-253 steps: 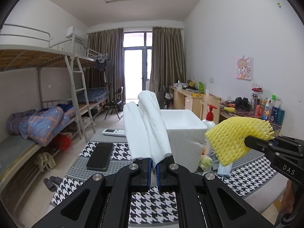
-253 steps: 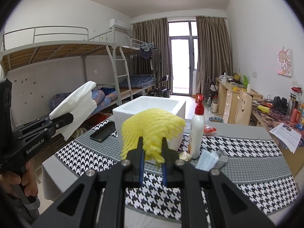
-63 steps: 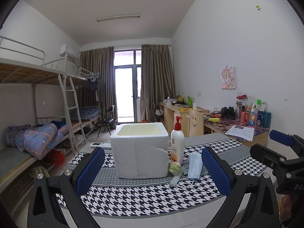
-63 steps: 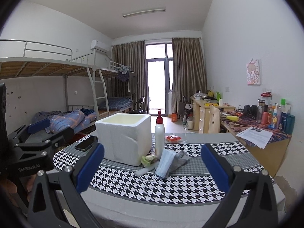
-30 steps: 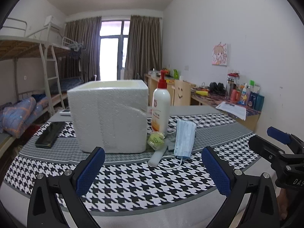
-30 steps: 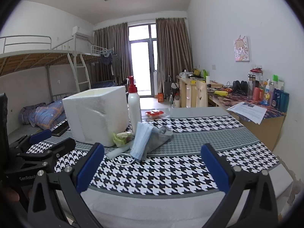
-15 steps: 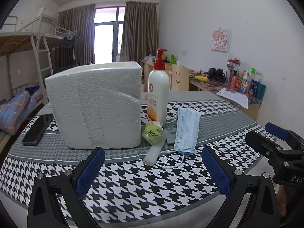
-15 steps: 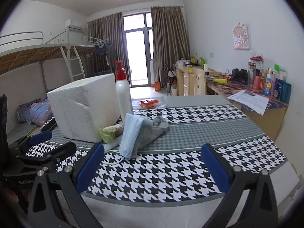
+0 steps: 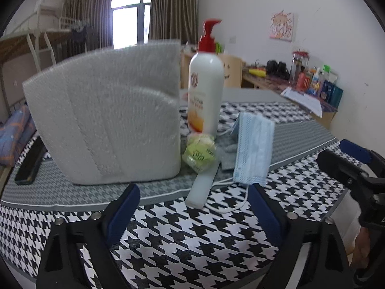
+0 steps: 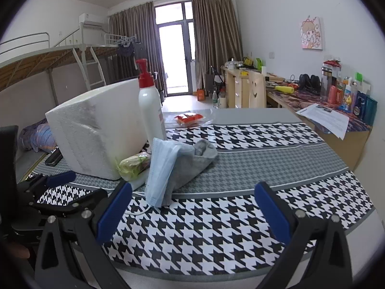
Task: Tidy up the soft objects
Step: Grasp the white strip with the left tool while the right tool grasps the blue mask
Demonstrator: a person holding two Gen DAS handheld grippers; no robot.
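A light blue face mask (image 9: pixel 252 151) leans on a grey sock (image 10: pixel 192 163) beside a white foam box (image 9: pixel 103 120) on the houndstooth tablecloth (image 10: pixel 204 228). A yellow-green packet (image 9: pixel 198 151) and a white tube (image 9: pixel 201 187) lie next to them. My left gripper (image 9: pixel 193 190) hovers low over the cloth with its jaws closing; the near end of the tube lies between its pads, untouched. My right gripper (image 10: pixel 193 190) is open. The mask (image 10: pixel 161 168) stands just ahead of it, near its left finger.
A white pump bottle with a red top (image 9: pixel 205 84) stands behind the pile. A black phone (image 9: pixel 30 166) lies left of the box, and a red snack packet (image 10: pixel 189 118) sits farther back. A cluttered desk (image 10: pixel 336 91) runs along the right wall.
Both grippers have moved forward and down toward the pile, so box, bottle and mask look larger. The left jaws have narrowed a little.
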